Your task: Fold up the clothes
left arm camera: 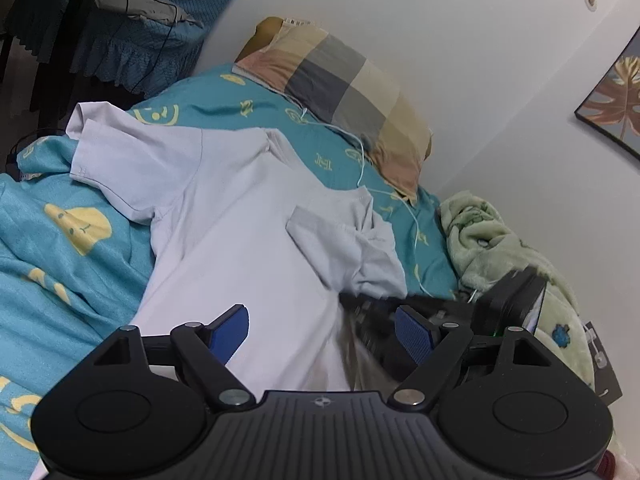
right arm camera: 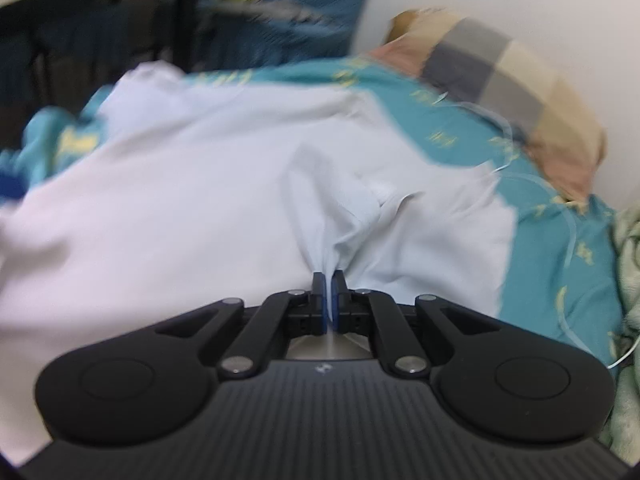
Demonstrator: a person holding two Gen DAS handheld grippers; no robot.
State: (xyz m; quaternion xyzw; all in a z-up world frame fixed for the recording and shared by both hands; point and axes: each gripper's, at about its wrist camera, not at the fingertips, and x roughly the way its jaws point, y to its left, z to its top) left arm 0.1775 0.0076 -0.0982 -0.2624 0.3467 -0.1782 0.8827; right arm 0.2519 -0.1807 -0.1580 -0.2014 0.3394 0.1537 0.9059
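- White shirt (left arm camera: 224,216) spread flat across the bed's teal sheet (left arm camera: 60,280), collar end toward the checked pillow (left arm camera: 352,92) at the wall-side edge.
- One sleeve folded back over the body.
- Right gripper (right arm camera: 329,292) pressed together, pinching a fold of the shirt (right arm camera: 200,200).
- Left gripper (left arm camera: 320,332) spread wide, just above the hem end, holding nothing.
- Green blanket (left arm camera: 488,240) bunched beside the wall.

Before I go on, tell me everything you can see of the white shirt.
The shirt is plain white, short-sleeved, of thin, soft-looking cloth. It lies spread and creased on the teal bedspread, one sleeve flat toward the far side, the other sleeve bunched up near the pillow. The right tongs are shut on a pinched fold of it; the left tongs are open just over it, holding nothing.
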